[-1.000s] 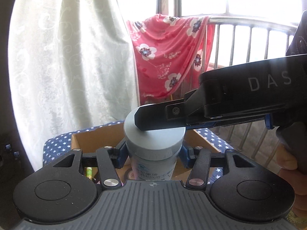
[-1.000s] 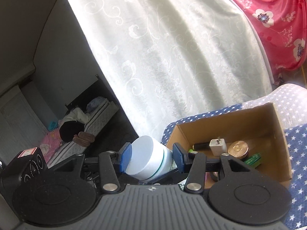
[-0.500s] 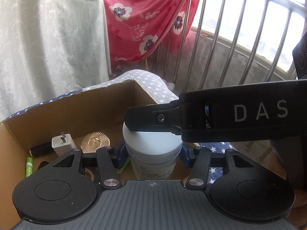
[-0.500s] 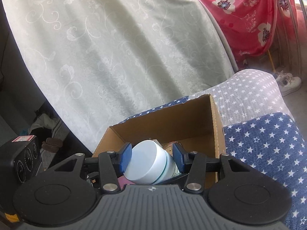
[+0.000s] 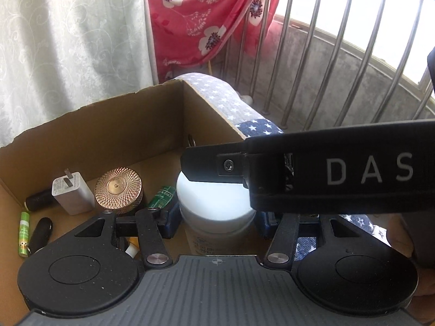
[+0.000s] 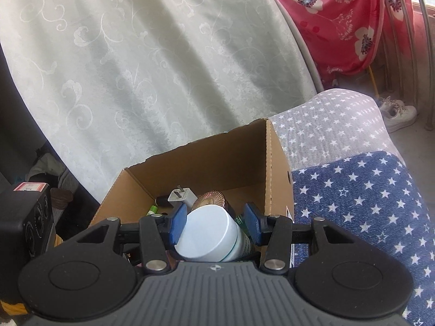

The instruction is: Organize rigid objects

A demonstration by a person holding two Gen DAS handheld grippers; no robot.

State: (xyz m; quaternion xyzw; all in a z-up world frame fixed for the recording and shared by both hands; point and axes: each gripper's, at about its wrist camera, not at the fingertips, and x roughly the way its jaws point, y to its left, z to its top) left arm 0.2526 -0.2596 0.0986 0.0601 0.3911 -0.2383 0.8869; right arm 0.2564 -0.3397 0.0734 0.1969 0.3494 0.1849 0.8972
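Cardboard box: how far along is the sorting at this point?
Done: the cardboard box already holds a white charger, a copper-lidded jar, a green tube and some dark items. In hand: a white-lidded jar, gripped by both the left tongs and the right tongs, held over the box's open top. Left: setting it down inside and letting go. Whether anything else waits outside the box is not visible.

white-lidded jar (image 5: 216, 203), upright, above open cardboard box (image 5: 108, 133)
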